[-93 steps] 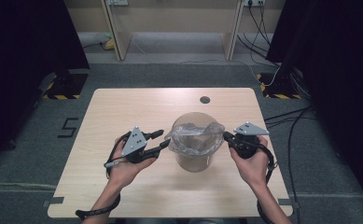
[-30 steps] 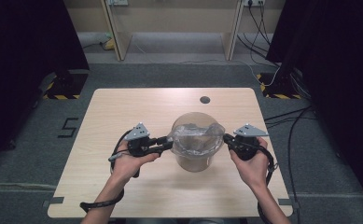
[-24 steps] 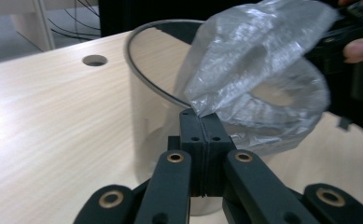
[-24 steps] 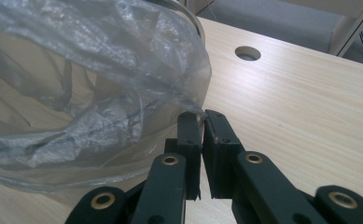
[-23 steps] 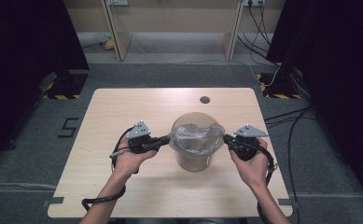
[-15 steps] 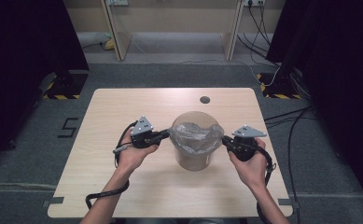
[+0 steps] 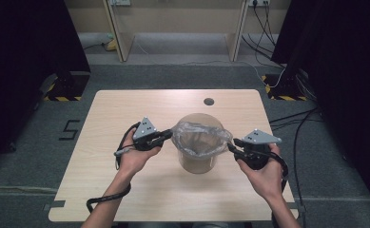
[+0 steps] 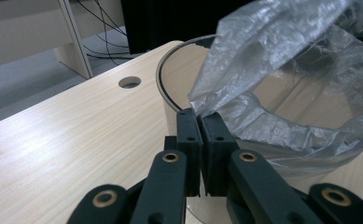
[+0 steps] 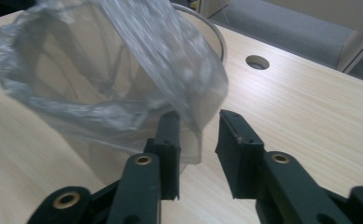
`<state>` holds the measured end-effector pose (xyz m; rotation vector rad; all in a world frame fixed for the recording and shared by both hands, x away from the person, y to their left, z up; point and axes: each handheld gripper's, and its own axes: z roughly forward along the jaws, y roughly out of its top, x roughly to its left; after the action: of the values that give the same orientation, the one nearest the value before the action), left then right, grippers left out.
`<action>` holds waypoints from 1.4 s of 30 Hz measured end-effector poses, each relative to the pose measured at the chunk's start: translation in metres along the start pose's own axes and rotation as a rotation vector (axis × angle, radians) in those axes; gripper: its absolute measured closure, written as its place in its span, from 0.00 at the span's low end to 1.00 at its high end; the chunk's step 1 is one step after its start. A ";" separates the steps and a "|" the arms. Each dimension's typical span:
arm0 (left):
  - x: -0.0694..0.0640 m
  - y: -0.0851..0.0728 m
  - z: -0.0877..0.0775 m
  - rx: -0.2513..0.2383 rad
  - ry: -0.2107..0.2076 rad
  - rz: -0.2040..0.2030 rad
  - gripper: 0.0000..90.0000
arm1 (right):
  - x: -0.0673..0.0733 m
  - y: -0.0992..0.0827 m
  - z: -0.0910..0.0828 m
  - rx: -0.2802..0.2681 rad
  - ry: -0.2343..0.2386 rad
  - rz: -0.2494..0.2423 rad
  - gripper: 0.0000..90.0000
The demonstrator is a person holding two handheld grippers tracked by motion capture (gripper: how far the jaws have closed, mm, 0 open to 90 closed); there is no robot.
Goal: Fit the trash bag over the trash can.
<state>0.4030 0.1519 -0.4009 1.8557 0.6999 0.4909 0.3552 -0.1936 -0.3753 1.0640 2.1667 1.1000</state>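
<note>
Bin-lining run, entry at this moment. The clear bin (image 7: 199,152) stands near the middle of the worktop (image 7: 125,104), with the thin plastic bag (image 7: 200,137) draped in and over its mouth.

Left hand-held gripper (image 7: 166,136): jaws pressed together on the bag's edge at the bin's left rim; the left gripper view shows the film (image 8: 244,93) pinched between the pads. Against the frame a second ago, this gripper has re-closed on the film and sits slightly higher up the worktop, close against the rim.

Right hand-held gripper (image 7: 231,145): its jaws have just been opening. In the right gripper view they stand partly apart, with a flap of the bag (image 9: 170,79) hanging just above the gap, apparently not clamped.

My reading: the right side has been let go, probably to take a fresh bite further round. The bag's edge still looks bunched rather than folded over the rim, so I count the lining as unfinished.
</note>
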 end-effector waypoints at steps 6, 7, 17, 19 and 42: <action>-0.001 0.003 0.000 0.004 0.010 0.024 0.96 | 0.006 0.008 -0.012 -0.032 0.005 -0.018 0.70; -0.001 0.003 0.000 0.006 0.011 0.028 0.96 | 0.005 0.010 -0.012 -0.036 0.004 -0.018 0.70; 0.004 0.009 0.005 0.011 0.046 0.050 0.96 | -0.009 0.013 0.018 -0.015 -0.024 0.021 0.98; 0.005 0.009 0.007 0.012 0.049 0.054 0.96 | -0.011 0.013 0.024 -0.015 -0.040 0.029 0.99; 0.010 0.006 0.017 0.041 0.062 0.060 0.95 | -0.015 0.008 0.058 0.026 -0.106 0.036 0.98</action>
<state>0.4226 0.1446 -0.4016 1.9112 0.7019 0.5789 0.4075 -0.1770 -0.4001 1.1502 2.0917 1.0107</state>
